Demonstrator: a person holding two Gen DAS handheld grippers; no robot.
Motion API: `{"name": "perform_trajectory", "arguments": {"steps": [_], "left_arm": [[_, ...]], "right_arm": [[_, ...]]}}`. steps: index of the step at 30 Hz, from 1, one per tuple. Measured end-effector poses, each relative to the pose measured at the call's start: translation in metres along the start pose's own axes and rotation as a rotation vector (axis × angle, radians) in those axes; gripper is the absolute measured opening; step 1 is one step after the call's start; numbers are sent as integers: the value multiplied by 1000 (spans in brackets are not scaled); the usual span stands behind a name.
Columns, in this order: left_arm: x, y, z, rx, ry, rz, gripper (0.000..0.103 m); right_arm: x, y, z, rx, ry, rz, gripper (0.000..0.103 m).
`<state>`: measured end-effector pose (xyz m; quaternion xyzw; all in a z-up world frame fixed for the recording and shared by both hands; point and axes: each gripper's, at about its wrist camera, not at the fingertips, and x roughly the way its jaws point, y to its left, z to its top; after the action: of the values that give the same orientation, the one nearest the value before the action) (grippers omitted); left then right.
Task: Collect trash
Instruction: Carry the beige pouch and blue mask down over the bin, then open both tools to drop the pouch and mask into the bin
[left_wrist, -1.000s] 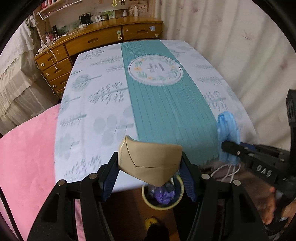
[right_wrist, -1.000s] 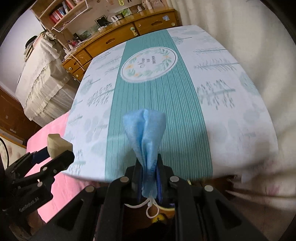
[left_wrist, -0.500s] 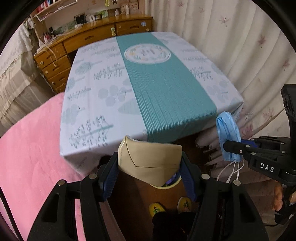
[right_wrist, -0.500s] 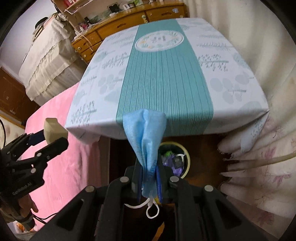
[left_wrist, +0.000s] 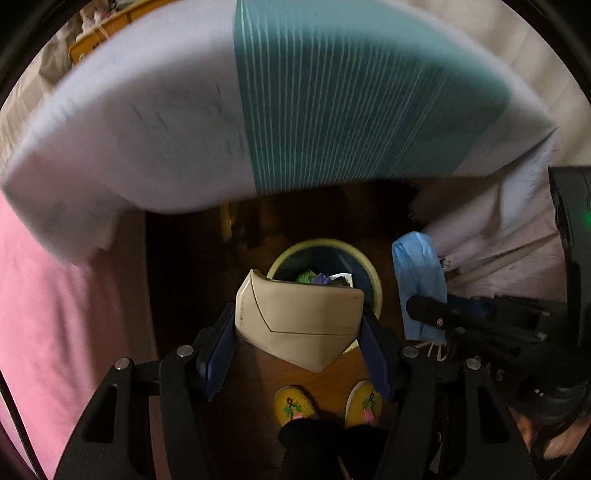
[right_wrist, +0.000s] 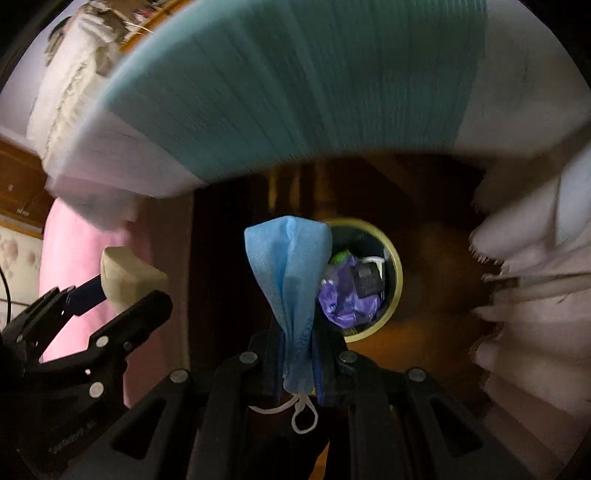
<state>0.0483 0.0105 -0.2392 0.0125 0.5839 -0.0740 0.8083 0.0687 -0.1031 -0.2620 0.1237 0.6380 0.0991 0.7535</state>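
Yellow slippers (left_wrist: 293, 406) left view only, purple bag (right_wrist: 347, 299) right

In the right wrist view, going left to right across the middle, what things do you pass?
Left gripper holding the beige carton → blue face mask in the right gripper → trash bin on the floor → white curtain.

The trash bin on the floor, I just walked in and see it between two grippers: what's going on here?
A person is collecting trash with a gripper in each hand. The left gripper clamps a beige carton, the right gripper pinches a blue face mask. Both hang above the yellow-rimmed bin, which already holds rubbish. Nothing is dropped yet.
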Motion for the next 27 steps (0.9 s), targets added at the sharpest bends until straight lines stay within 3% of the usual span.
{"name": "perform_trajectory", "arguments": {"steps": [10, 12, 14, 17, 27], "left_arm": [[141, 0, -19, -96, 69, -14, 61], [166, 0, -17, -88, 102, -13, 71], [181, 5, -13, -84, 103, 50, 87], [194, 18, -9, -106, 91, 61, 99], [200, 26, -12, -126, 99, 98, 101]], "right_arm": [[122, -59, -1, 106, 22, 16, 16], [142, -69, 3, 126, 29, 36, 18], [154, -72, 7, 131, 28, -2, 37], [167, -80, 12, 138, 8, -9, 59], [170, -79, 7, 121, -41, -16, 61]]}}
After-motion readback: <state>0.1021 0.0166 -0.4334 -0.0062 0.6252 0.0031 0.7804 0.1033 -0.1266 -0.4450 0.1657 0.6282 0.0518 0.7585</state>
